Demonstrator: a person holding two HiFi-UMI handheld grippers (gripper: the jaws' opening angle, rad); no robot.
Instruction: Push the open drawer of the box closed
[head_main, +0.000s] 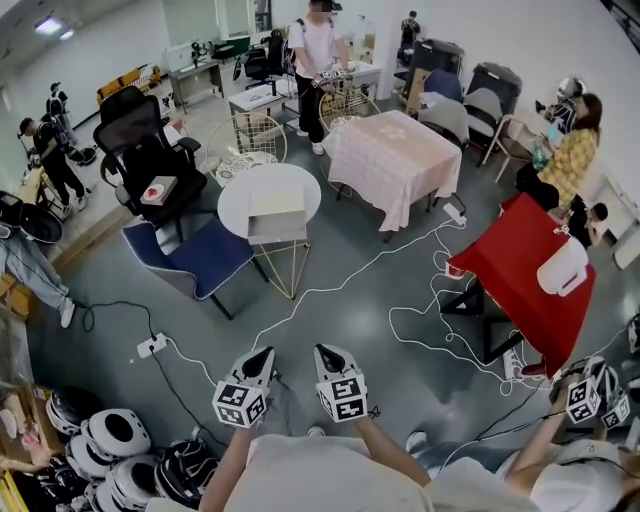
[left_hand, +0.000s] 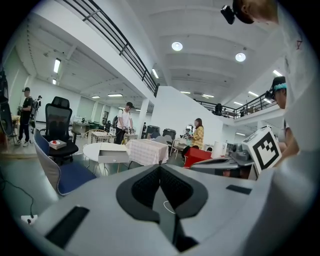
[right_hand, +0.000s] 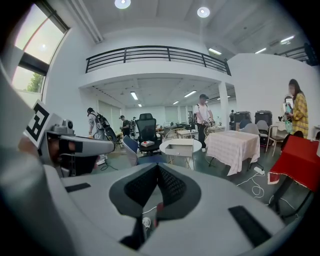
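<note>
Nothing of the task is done yet, judging by how things lie. The grey concrete floor (head_main: 380, 340) takes up most of the head view. On its far side stands the round white table on thin wire legs (head_main: 235, 205), and on that table, at the edge facing the person, sits the pale beige box (head_main: 277, 205). Its grey-fronted drawer (left_hand: 112, 158) looks pulled out toward the person, the front set forward of the box body.

Both tools are well apart from the table, on the near side of the floor, and touch nothing. The left gripper (head_main: 262, 356) points toward the table with its dark ribbed pads (left_hand: 145, 187) pressed together and nothing between them. The right gripper (head_main: 325, 352), just beside it, is likewise closed and empty. What remains is the whole job: cross the floor to the table, set a closed tip against the drawer front and push it home.

The box is small and far off in every view, so how far the drawer stands out, and whether it has a handle, cannot be told. From above, box and drawer almost merge. The person's arms are cut off at the bottom edge of the head view.
</note>
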